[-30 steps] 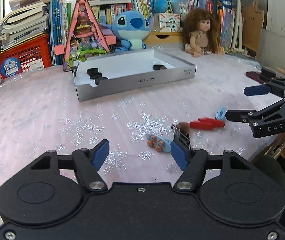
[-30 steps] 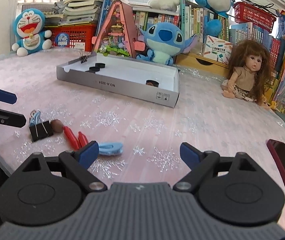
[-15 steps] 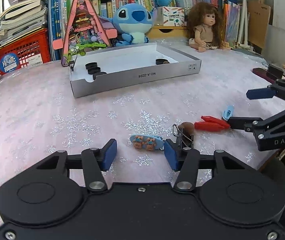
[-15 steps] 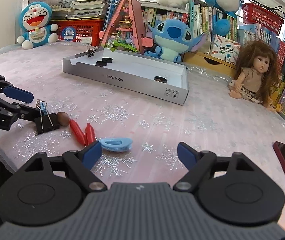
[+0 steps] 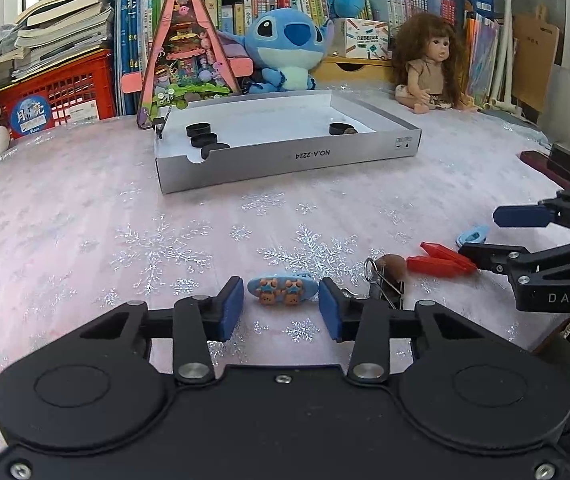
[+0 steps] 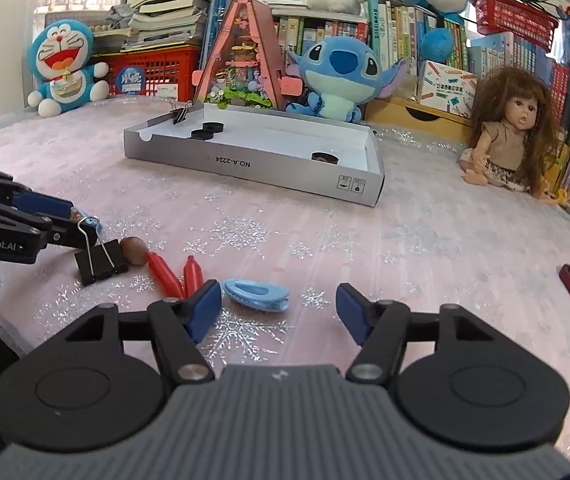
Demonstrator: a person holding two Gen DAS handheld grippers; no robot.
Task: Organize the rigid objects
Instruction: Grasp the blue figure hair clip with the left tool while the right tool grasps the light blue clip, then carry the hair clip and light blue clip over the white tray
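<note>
My left tool sits low over the counter with its blue pads to either side of a small blue hair clip decorated with two little bears. The jaws have just been closing in on the clip, which lies between them, but a slim gap shows on each side, so they are still apart and not pressing on it. Just to the right of that clip lie a black binder clip with its wire handles up and a brown nut-like ball, touching or nearly touching each other.

My right tool has also just been narrowing, yet its jaws stand well apart. A plain light-blue clip lies on the counter between them, nearer the left pad, touched by neither. Beside it, toward my left tool, is a red clip with two prongs.

Farther back on the counter stands a shallow grey-and-white box holding several small black round caps near one end and one more near the other; a second binder clip grips its far corner. Behind the box are a blue plush toy, a doll and shelves of books
</note>
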